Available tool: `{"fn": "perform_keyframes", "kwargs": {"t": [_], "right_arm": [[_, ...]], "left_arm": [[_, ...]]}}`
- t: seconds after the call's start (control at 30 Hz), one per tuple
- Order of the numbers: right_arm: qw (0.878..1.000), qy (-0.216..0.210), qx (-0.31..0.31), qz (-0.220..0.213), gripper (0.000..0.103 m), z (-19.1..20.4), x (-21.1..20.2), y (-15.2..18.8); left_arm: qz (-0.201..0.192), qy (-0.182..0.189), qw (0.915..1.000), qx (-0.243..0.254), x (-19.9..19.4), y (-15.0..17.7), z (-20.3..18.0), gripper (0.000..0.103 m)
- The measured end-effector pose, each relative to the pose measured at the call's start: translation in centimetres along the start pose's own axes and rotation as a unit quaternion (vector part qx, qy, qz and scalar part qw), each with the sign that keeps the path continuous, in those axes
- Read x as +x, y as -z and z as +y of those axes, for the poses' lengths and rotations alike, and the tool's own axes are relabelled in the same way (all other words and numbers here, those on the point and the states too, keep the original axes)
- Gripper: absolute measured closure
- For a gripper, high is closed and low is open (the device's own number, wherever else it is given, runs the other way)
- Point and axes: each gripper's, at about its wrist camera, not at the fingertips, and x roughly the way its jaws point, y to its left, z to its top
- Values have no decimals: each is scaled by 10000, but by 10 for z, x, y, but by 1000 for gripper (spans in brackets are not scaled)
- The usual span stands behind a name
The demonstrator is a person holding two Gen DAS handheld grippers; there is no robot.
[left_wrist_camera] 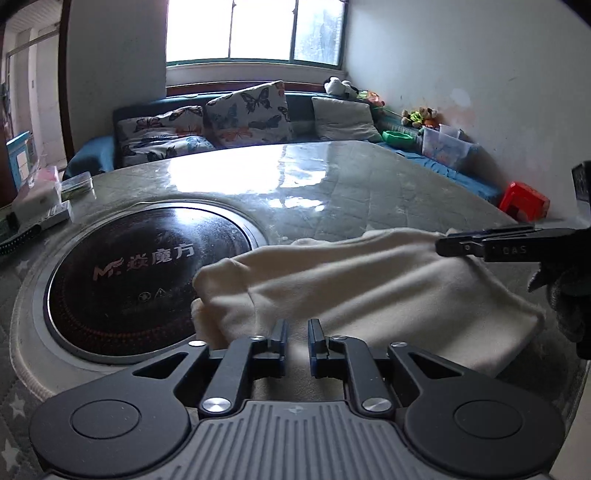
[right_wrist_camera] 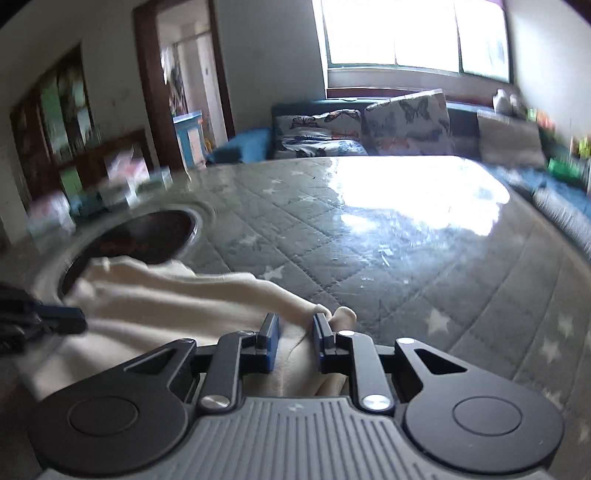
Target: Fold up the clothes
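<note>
Now both claws on cream garment (left_wrist_camera: 369,291).

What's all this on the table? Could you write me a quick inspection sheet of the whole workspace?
Surface: quilted grey table, glossy, with a round black cooktop set in.
Job's things: cream garment, rumpled, its end lying over the cooktop's edge.
Clutter: boxes at the table's left edge.
Grippers: left hand-held gripper open over the garment; right hand-held gripper open, cloth between its jaws.
Cables: nothing seen.
Surroundings: sofa with butterfly cushions, window, toys.
</note>
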Motion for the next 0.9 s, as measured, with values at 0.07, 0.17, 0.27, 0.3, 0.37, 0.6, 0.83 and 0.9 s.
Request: {"fn": "perform_keyframes", "kwargs": {"t": [0.07,0.17,0.27,0.3,0.37,0.6,0.83,0.9], "right_arm": [[9999,20,-89,-89,85,3,-7,-4],[9988,-330,-337,-132,84,18,-10,-17],[9961,-659,-588,0,84,38,2,-26],[9951,-716,-681,48,84,45,8,-27],[9943,-715,-768,169,84,54,24,-29],[9964,-591,-482,367,84,56,50,-31],[9874,-1061,-1100,415,84,87,44,-36],[9851,-1020,-1282,530,84,96,55,-33]], "left_arm": [[-96,41,9999,48,-5,-2,-6,81],[-184,247,9992,256,-8,1,-21,78],[-110,280,9984,487,-2,7,-33,78],[-80,261,9982,527,1,9,-35,77],[-68,279,9983,505,3,11,-34,75],[-101,408,9983,391,4,16,-28,71],[-175,519,9981,297,2,18,-27,66],[-193,529,9979,308,1,19,-28,65]]}}
